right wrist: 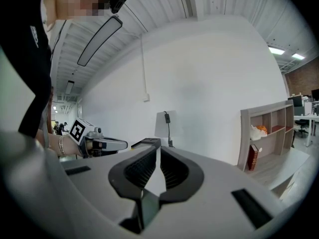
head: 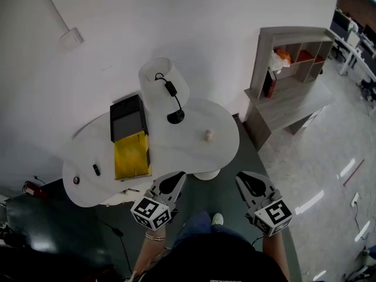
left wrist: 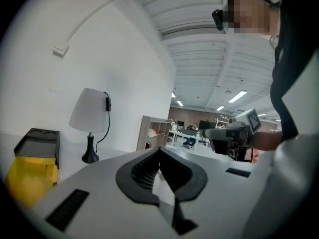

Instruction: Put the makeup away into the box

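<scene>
On the white table [head: 194,148] stands a yellow box [head: 130,153] with its black lid [head: 127,117] swung open. Loose on the tabletop lie a small black tube [head: 96,170], a dark round item [head: 76,180] and a small beige piece [head: 207,135]. My left gripper [head: 175,180] hovers at the table's near edge, just right of the box, shut and empty. Over the floor near the table's right end, my right gripper [head: 247,181] is also shut and empty. In the left gripper view the box [left wrist: 27,180] sits low at the left.
A white lamp [head: 164,86] with a black base and cord stands mid-table behind the box. A grey shelf unit [head: 291,69] with books stands to the right on the floor. A dark mat [head: 35,216] and cables lie left of the table.
</scene>
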### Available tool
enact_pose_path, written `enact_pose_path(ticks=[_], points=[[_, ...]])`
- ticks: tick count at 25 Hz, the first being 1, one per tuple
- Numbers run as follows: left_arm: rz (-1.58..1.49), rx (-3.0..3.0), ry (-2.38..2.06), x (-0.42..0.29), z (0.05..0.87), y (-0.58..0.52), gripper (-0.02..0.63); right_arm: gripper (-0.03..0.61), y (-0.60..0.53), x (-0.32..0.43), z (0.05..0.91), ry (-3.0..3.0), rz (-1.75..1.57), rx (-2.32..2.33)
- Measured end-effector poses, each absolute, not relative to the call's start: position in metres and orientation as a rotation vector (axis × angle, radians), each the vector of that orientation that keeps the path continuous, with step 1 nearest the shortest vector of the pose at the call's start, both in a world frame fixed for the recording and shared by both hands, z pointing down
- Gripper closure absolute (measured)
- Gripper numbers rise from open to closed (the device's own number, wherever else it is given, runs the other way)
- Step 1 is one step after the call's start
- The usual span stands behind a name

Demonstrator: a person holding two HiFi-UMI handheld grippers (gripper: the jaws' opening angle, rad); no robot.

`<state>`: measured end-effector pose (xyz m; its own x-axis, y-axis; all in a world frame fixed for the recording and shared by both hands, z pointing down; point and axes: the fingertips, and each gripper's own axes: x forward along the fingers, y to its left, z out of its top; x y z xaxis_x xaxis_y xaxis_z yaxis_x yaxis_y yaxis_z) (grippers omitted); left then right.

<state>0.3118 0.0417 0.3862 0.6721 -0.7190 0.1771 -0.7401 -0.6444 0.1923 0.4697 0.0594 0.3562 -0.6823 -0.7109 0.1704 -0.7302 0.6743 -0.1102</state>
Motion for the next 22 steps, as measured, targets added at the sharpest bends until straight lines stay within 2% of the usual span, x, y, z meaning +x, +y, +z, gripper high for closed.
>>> enact_pose_path(ticks=[22], points=[[0.263, 2.639, -1.068, 0.330, 0.430, -0.090, 0.600, 0.555, -0.047, 0.510, 0.381, -2.623, 0.410, 1.363]])
